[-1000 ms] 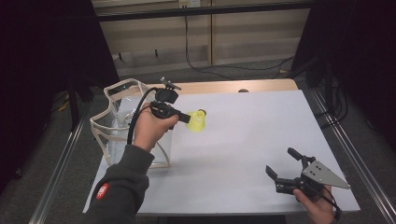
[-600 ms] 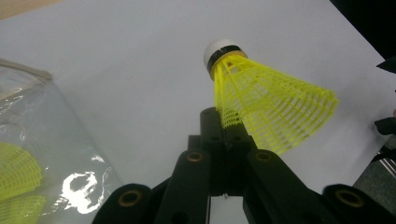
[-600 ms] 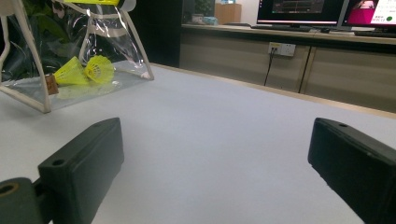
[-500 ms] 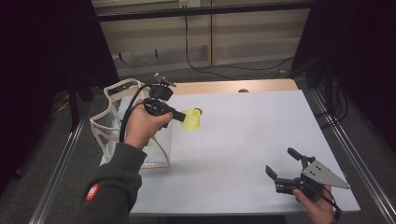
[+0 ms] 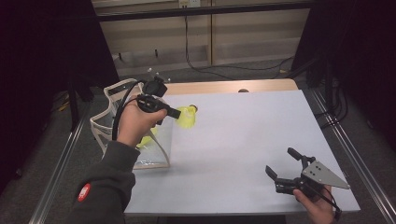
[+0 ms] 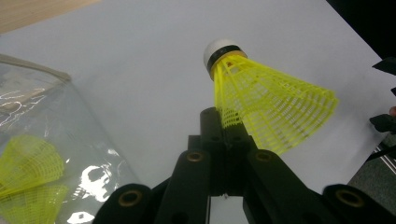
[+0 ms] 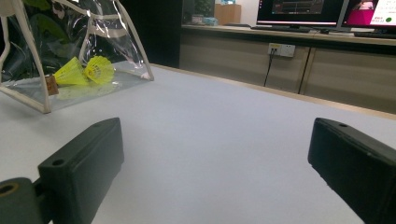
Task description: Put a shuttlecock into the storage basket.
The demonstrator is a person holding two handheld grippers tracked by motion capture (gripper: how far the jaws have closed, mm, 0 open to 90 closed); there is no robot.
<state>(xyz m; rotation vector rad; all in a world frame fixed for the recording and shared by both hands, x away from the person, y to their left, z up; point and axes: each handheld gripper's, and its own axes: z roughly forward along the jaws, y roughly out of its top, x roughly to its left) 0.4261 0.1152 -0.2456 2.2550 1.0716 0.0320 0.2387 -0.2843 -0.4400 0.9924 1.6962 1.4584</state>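
Over the white table (image 5: 243, 140), left gripper (image 5: 173, 113) jaws clamp a yellow shuttlecock (image 6: 261, 100); right gripper (image 5: 282, 164) jaws gape.

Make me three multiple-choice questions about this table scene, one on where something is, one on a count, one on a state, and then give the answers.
1. Where does the clear bag stand?
A. at the table's left edge
B. at the table's right edge
C. on the floor

2. How many yellow shuttlecocks lie inside the bag?
A. none
B. two
C. five

3. How is the left gripper?
A. open and empty
B. shut on the shuttlecock
C. lying flat on the table

Answers:
1 A: the high view shows the bag by the left edge, beside the left hand.
2 B: the right gripper view shows two shuttlecocks through the clear wall.
3 B: the left gripper view shows the jaws pinching the skirt's edge, with the shuttlecock off the table.
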